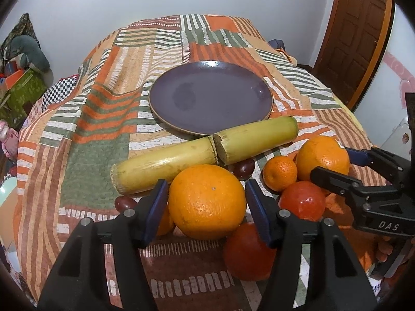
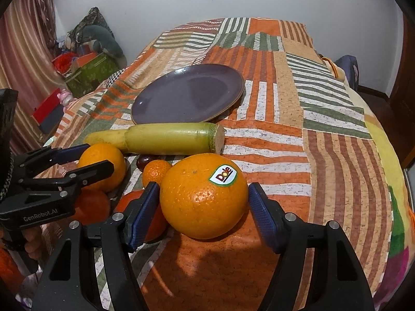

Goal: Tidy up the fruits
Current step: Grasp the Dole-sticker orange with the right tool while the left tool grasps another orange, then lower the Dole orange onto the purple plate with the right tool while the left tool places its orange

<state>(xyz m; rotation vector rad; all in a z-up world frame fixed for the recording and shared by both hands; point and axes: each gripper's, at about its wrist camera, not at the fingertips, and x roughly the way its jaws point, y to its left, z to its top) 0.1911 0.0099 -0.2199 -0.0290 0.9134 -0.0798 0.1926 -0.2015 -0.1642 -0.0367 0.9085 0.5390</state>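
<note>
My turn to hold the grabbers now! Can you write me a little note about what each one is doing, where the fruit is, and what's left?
Left gripper: open, jaws either side of a big orange, not squeezing.
Right gripper: open around the orange with the sticker, not squeezing.
The purple plate lies empty behind two sugarcane pieces.
A small mandarin, red-orange fruits and small dark fruits sit on the patterned cloth.
Done: nothing moved to the plate.
Left: probably grip both oranges, then sort the rest.
</note>
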